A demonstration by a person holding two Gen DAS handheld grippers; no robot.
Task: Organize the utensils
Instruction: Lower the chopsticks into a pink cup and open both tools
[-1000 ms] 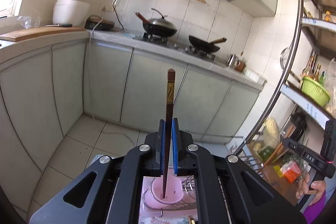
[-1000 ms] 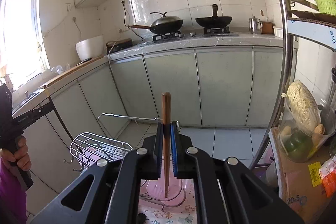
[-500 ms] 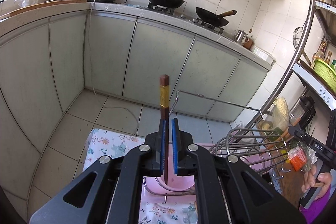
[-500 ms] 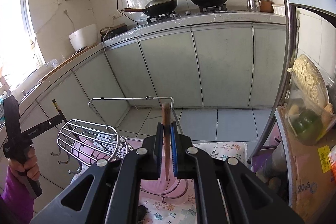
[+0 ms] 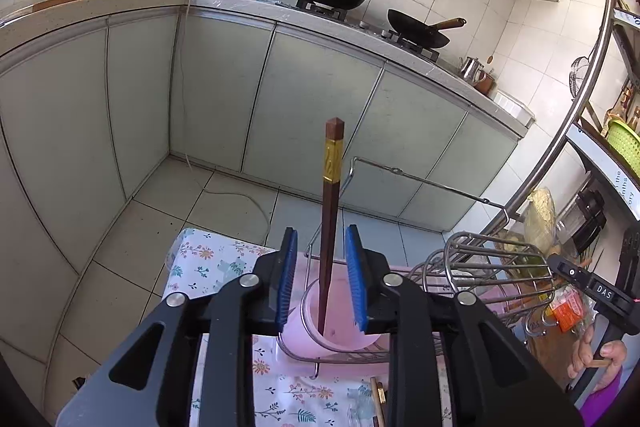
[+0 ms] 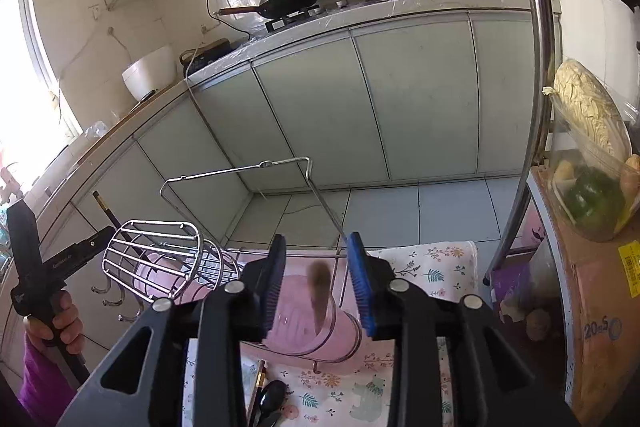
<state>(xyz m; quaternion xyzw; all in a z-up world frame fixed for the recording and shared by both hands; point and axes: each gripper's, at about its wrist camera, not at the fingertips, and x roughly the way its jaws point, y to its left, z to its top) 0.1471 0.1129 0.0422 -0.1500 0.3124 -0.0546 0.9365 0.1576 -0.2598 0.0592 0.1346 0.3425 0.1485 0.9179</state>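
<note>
A wire utensil rack (image 5: 416,179) with pink cups stands on a floral cloth. In the left wrist view a dark chopstick (image 5: 331,195) with a gold band stands upright, its tip inside a pink cup (image 5: 344,335). My left gripper (image 5: 320,231) is opening, and its blue pads stand apart from the chopstick on both sides. In the right wrist view my right gripper (image 6: 316,247) is opening too. Between its pads a blurred light-brown chopstick (image 6: 320,291) drops free into a pink cup (image 6: 296,323). The left gripper (image 6: 52,259) shows at the far left.
Loose chopsticks (image 5: 378,399) and a dark spoon (image 6: 272,401) lie on the floral cloth (image 6: 432,267) near me. A steel shelf pole (image 6: 532,107), a cardboard box (image 6: 592,327) and a bag of vegetables (image 6: 588,163) stand to the right. Kitchen cabinets (image 5: 312,107) are behind.
Both grippers came down over the rack, then their jaws parted. The dark chopstick now stands free in its cup; the light-brown one slid down from between the right pads.
</note>
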